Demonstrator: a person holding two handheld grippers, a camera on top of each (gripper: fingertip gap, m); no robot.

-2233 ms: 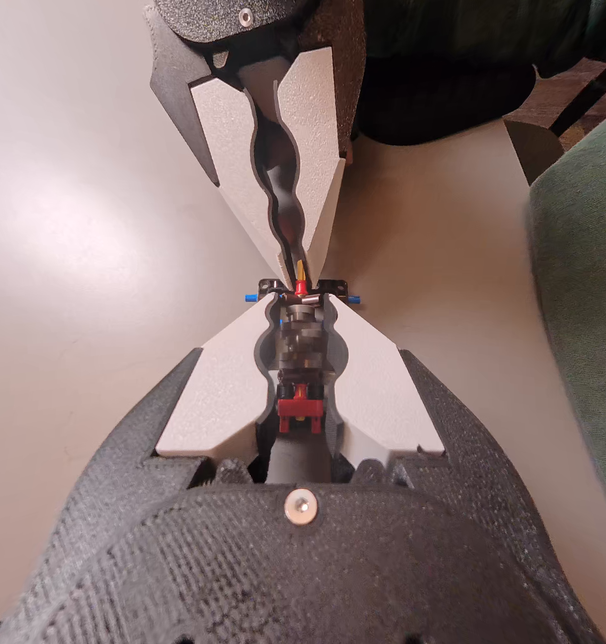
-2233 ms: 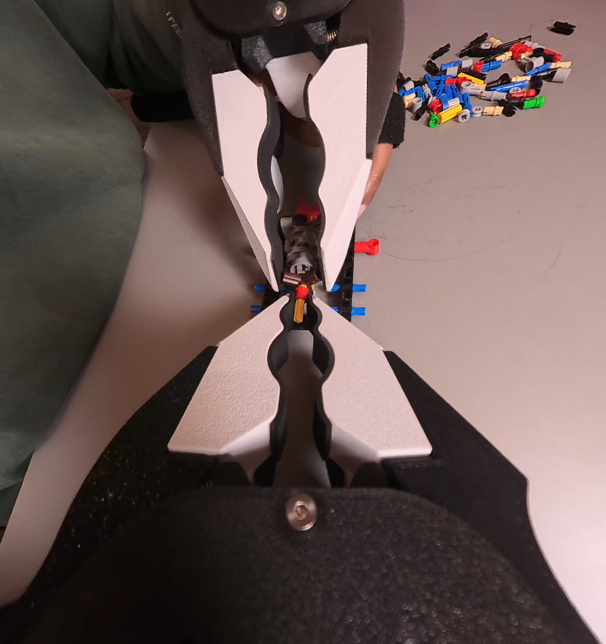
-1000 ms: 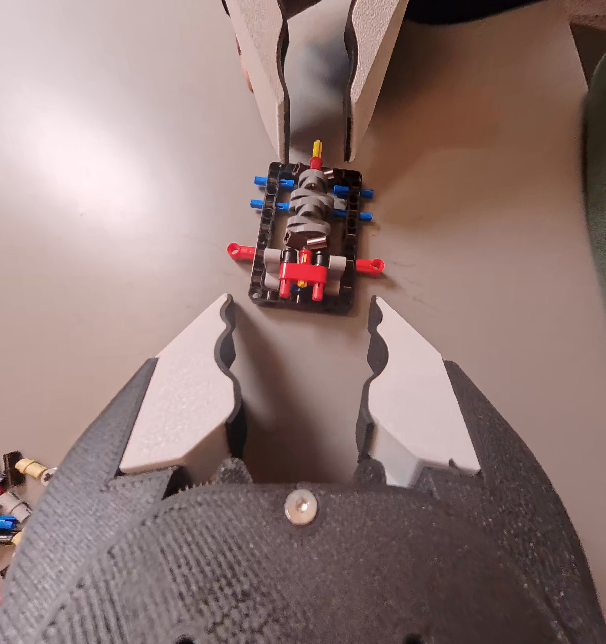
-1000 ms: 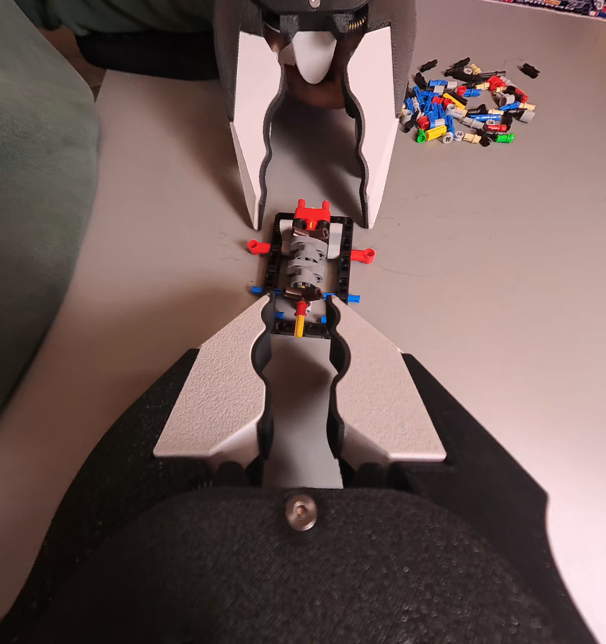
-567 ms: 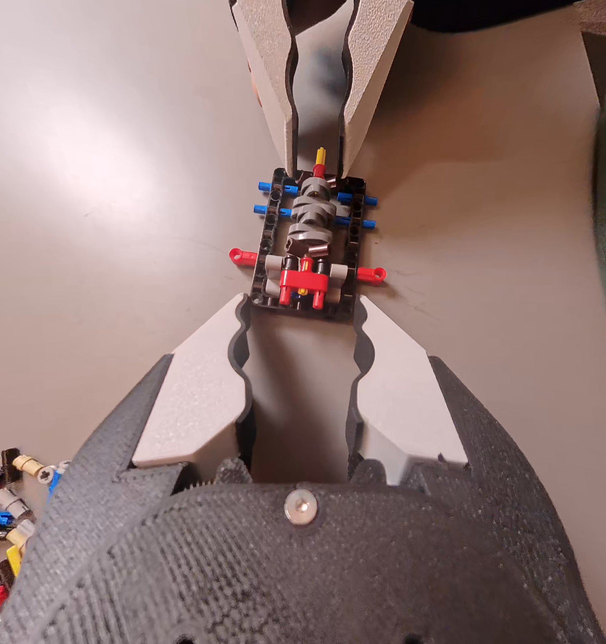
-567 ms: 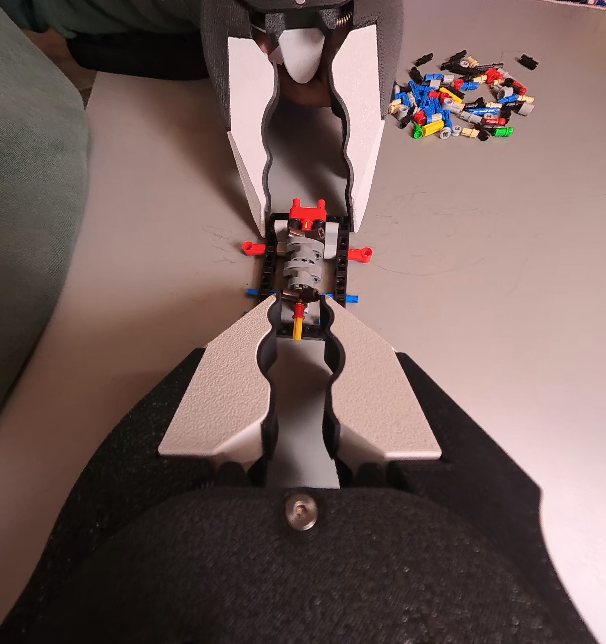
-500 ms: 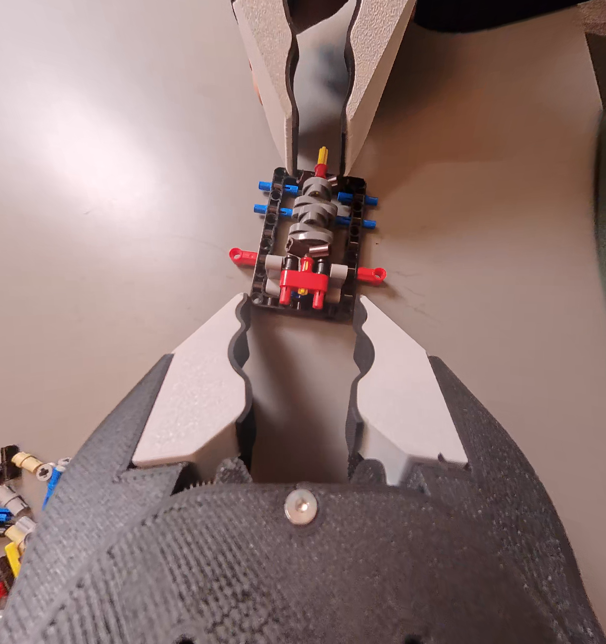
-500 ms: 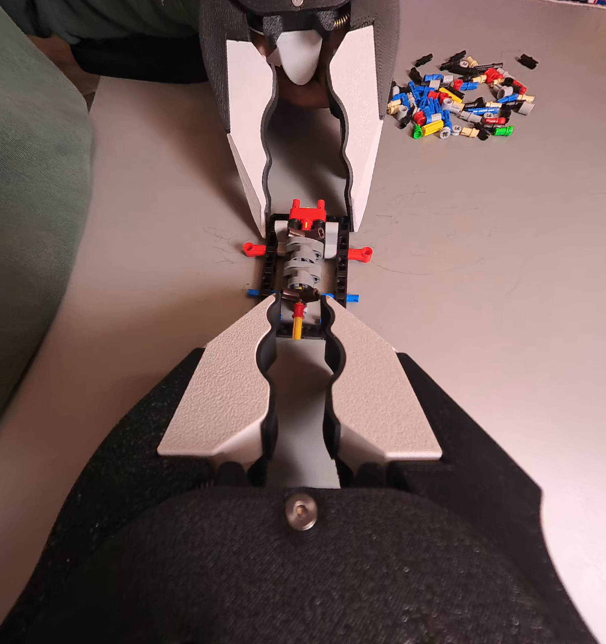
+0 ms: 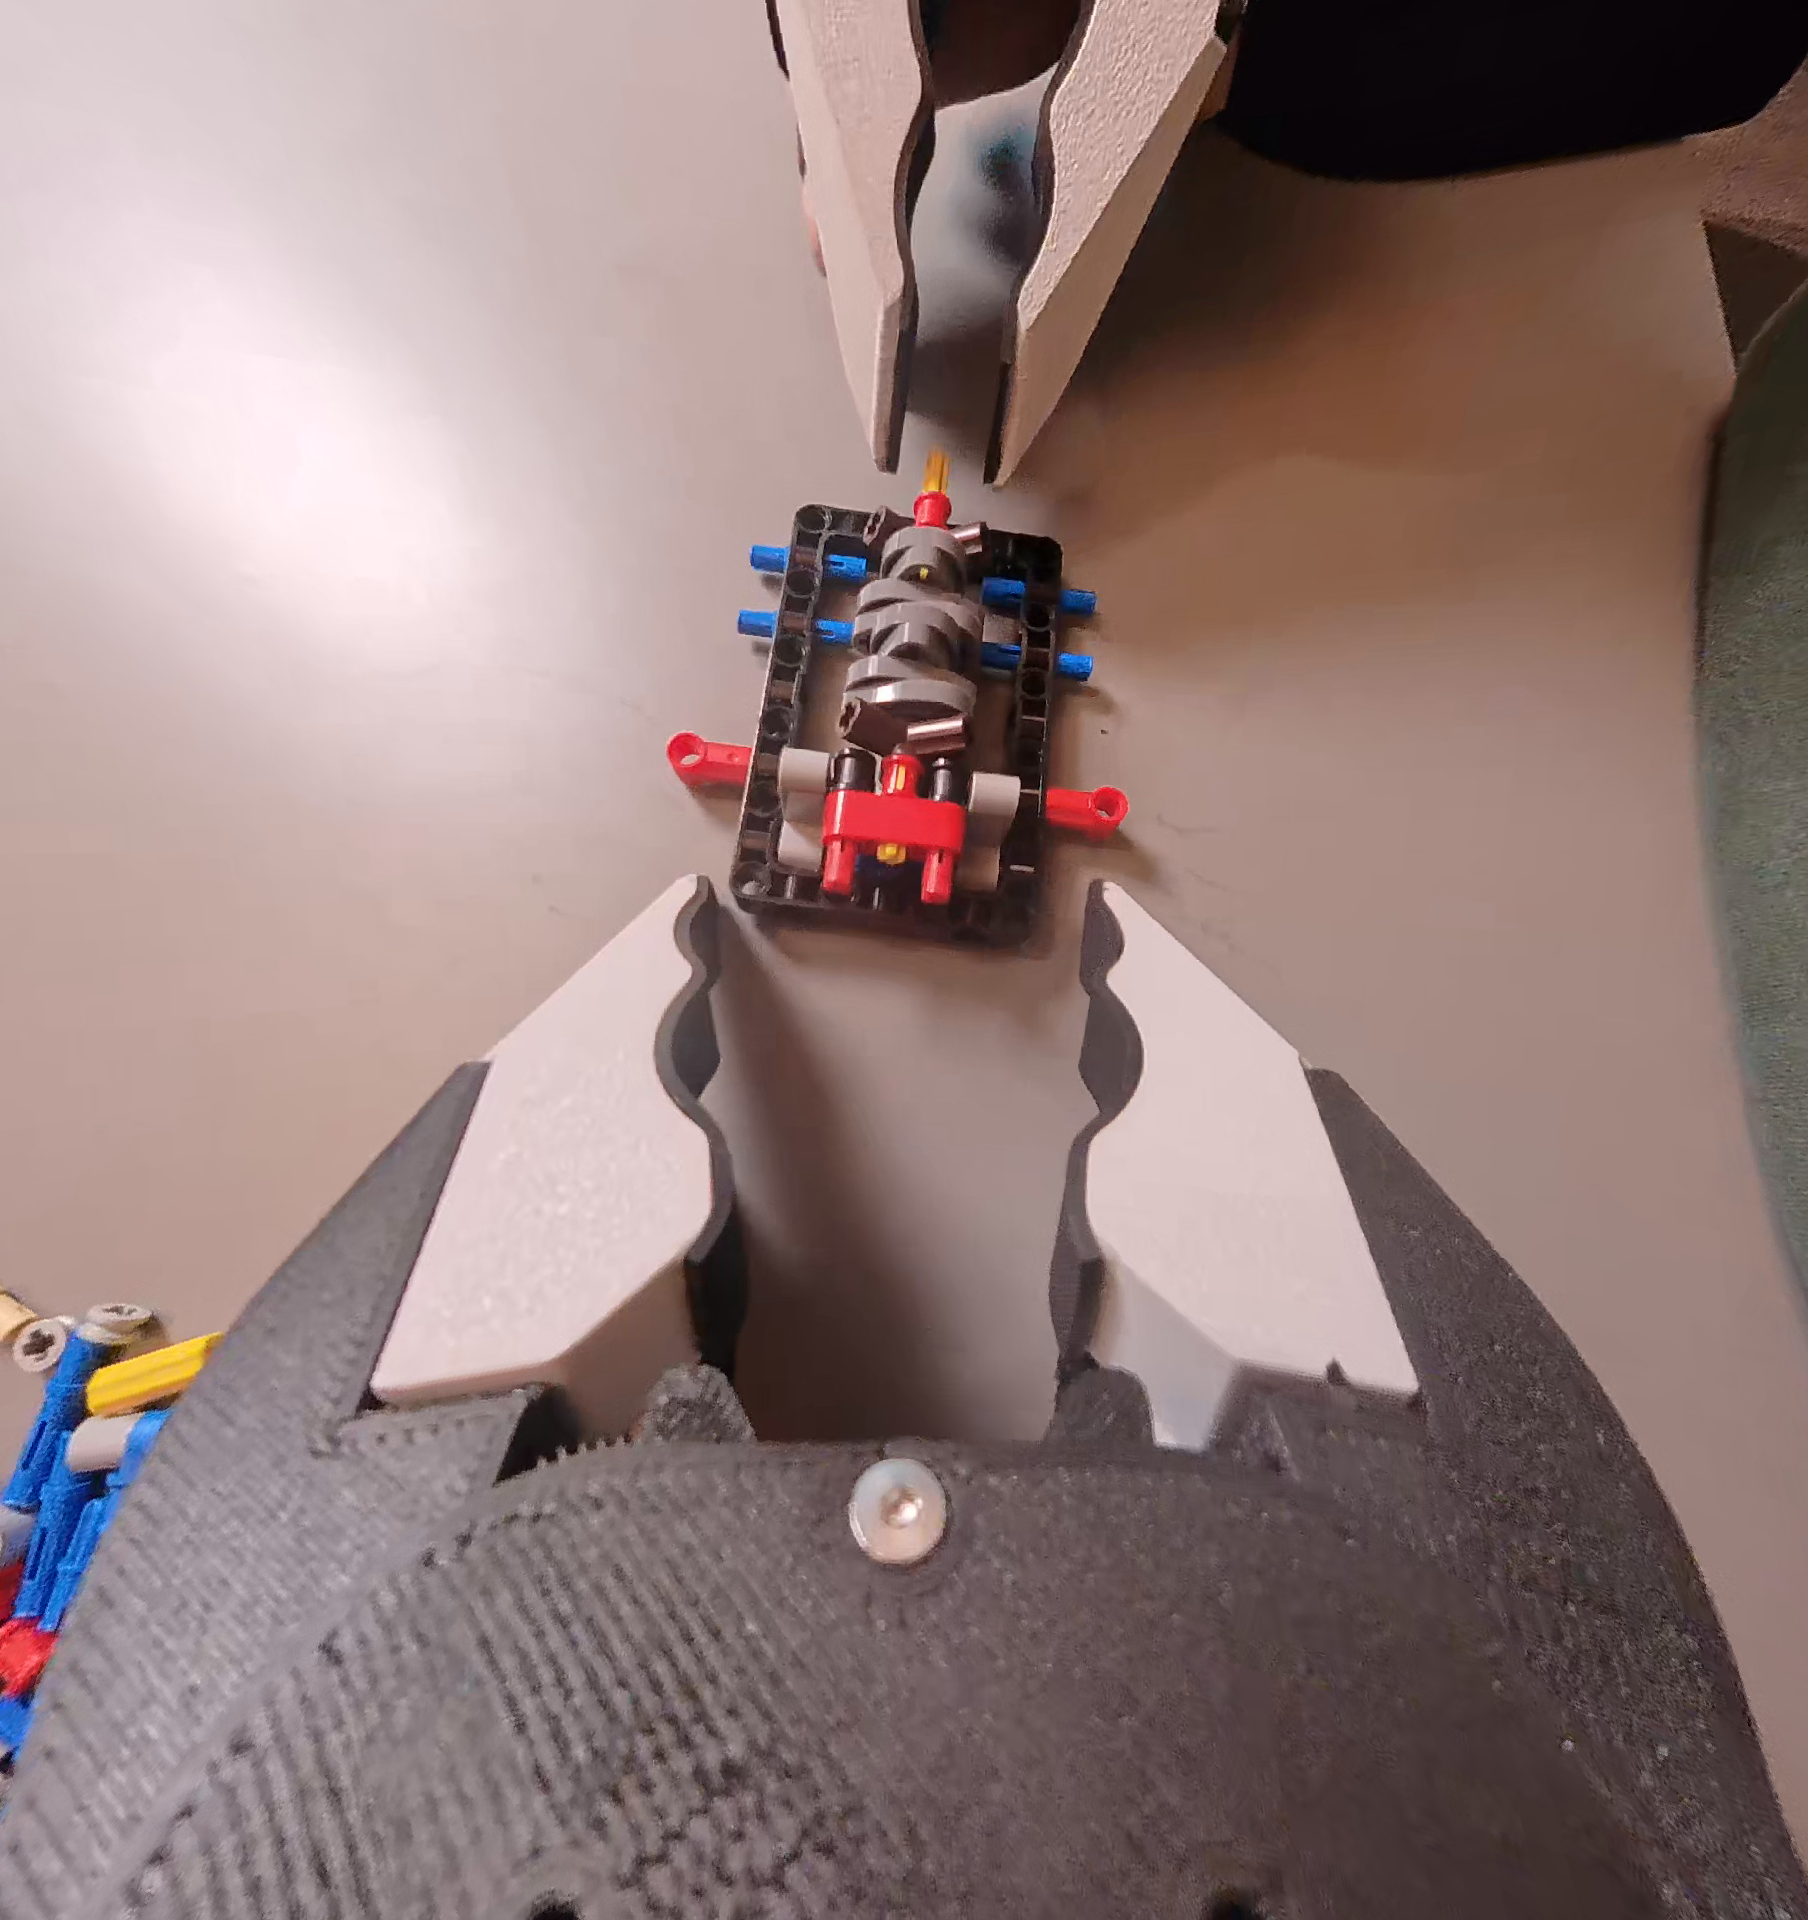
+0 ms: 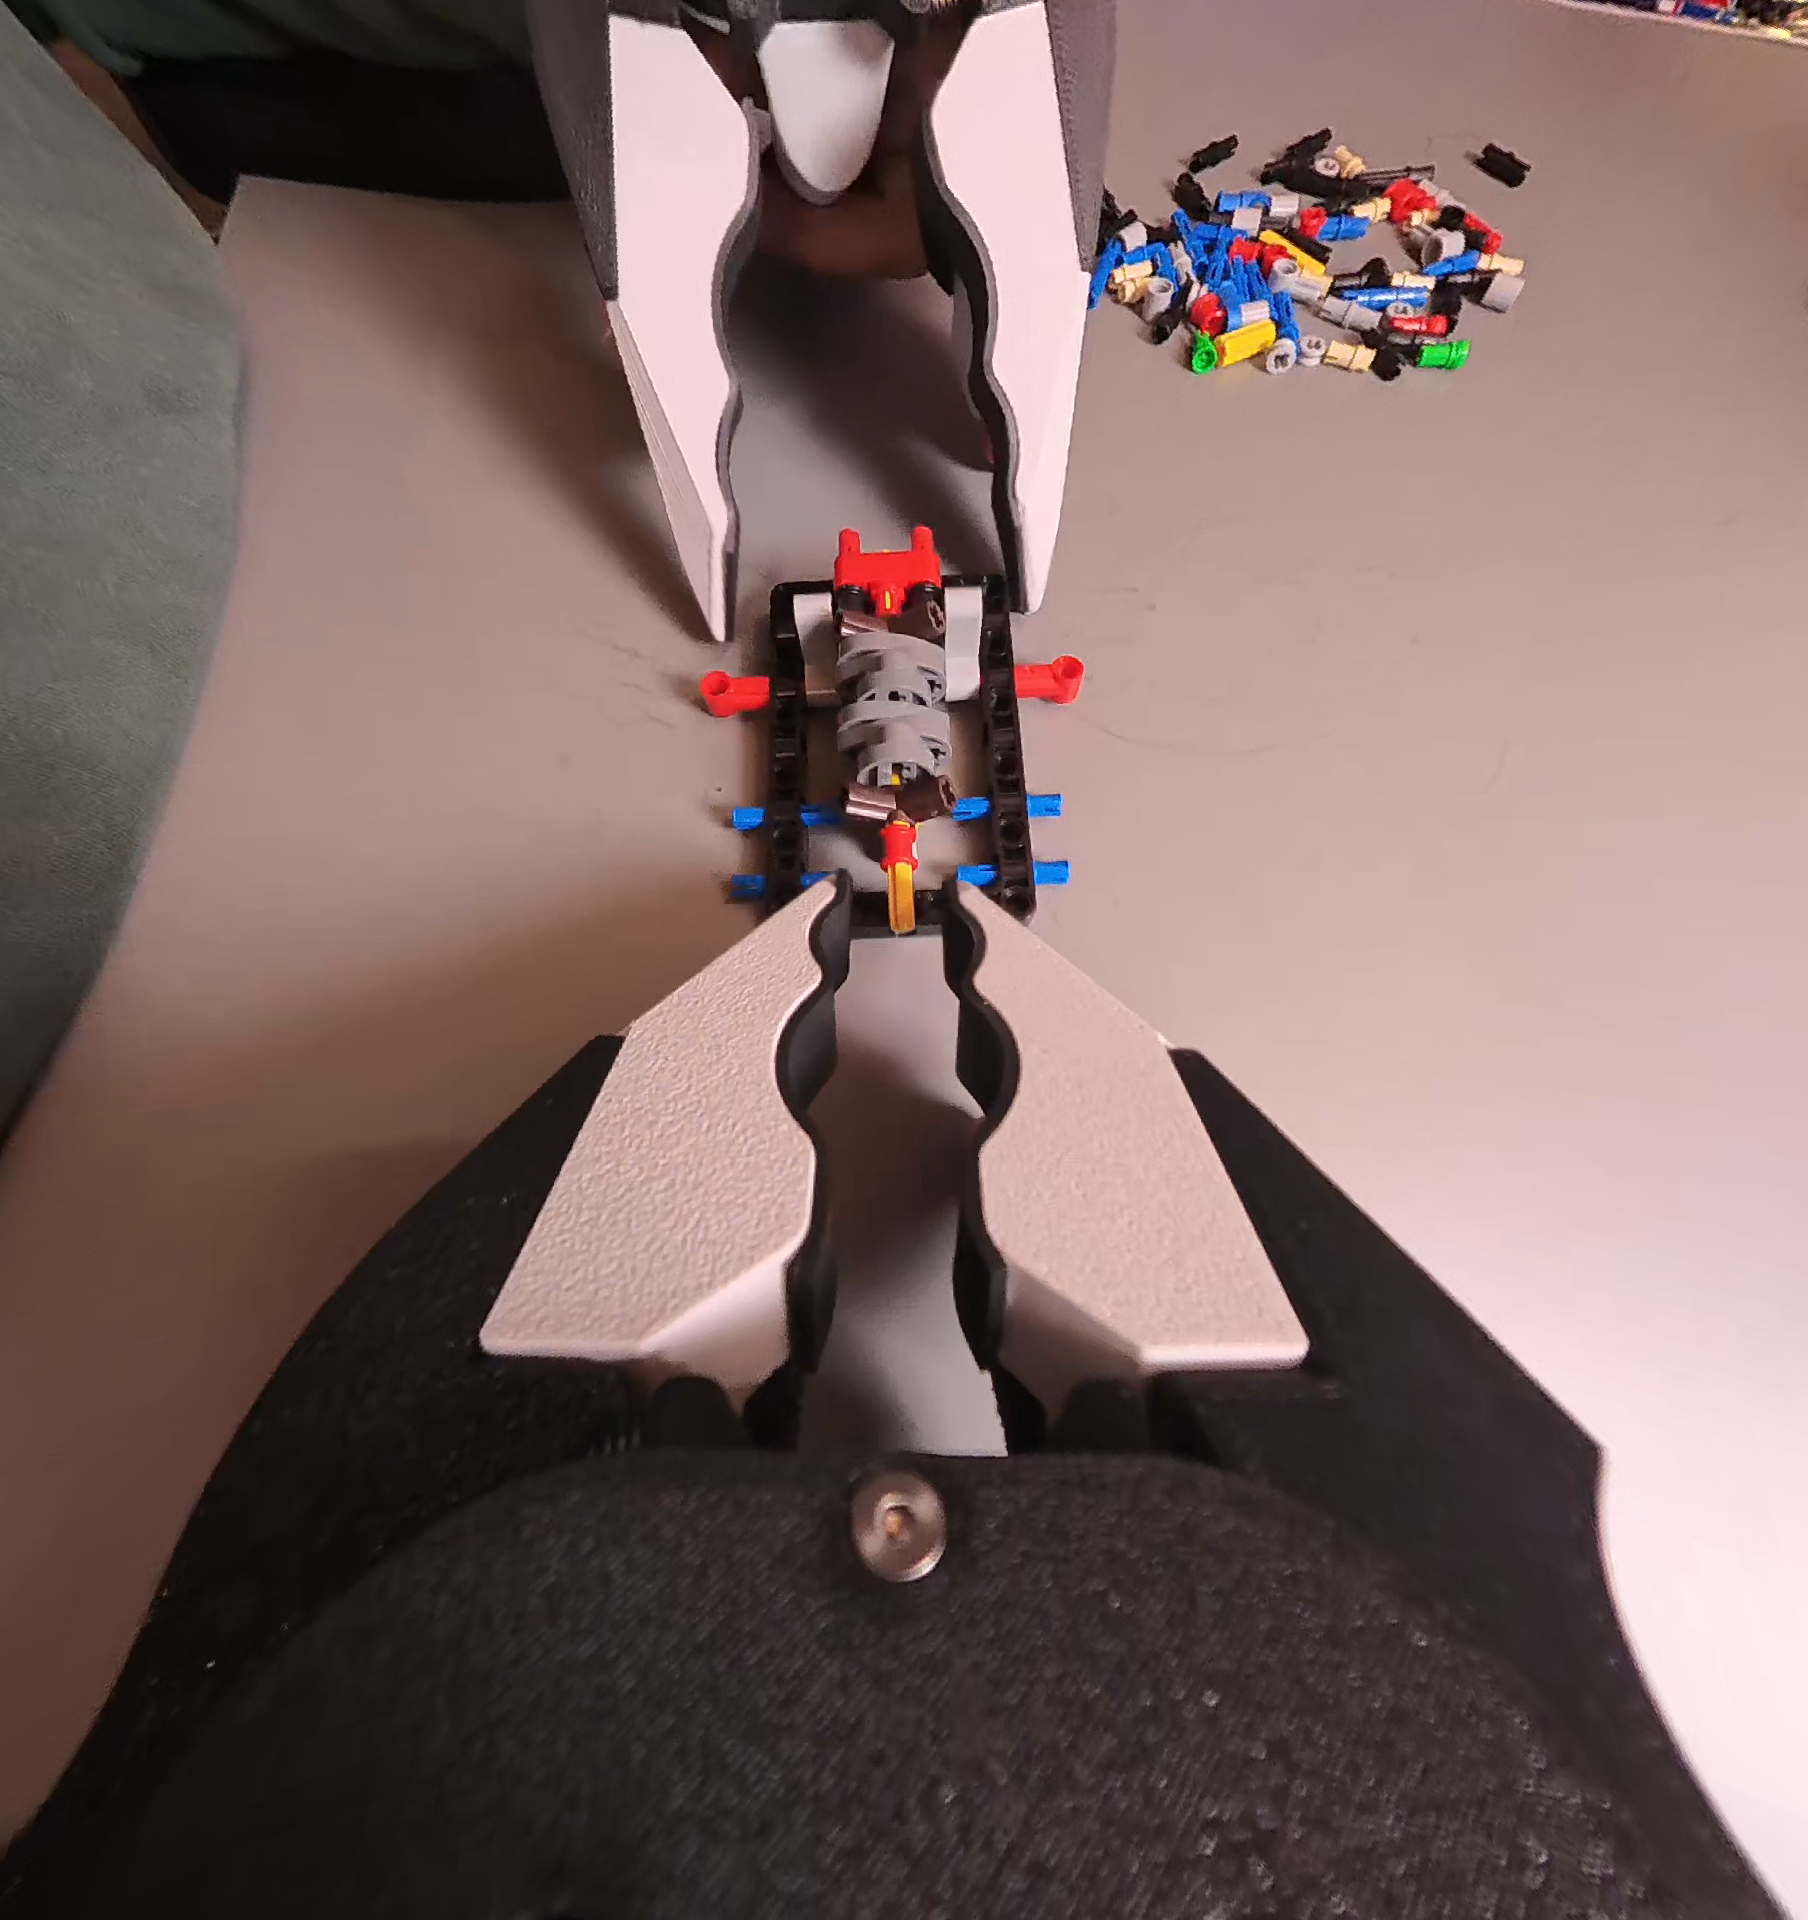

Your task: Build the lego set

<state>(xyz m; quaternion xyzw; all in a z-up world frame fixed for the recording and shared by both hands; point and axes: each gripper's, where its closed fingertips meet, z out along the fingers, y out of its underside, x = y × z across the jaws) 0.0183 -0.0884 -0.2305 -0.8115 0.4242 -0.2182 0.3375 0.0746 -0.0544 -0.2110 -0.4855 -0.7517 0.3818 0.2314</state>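
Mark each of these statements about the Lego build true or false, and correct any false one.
1. The black frame lies flat on the table. True.
2. The left tool is clamped shut on the frame. False: its jaws stand open, wider than the frame's near end and not touching it.
3. A yellow axle sticks out of the frame end nearest the right tool. True.
4. The pile of loose pieces sits inside the frame. False: it lies apart on the table, off to the side beyond the left tool.
5. Blue pins stick out of both long sides of the frame. True.
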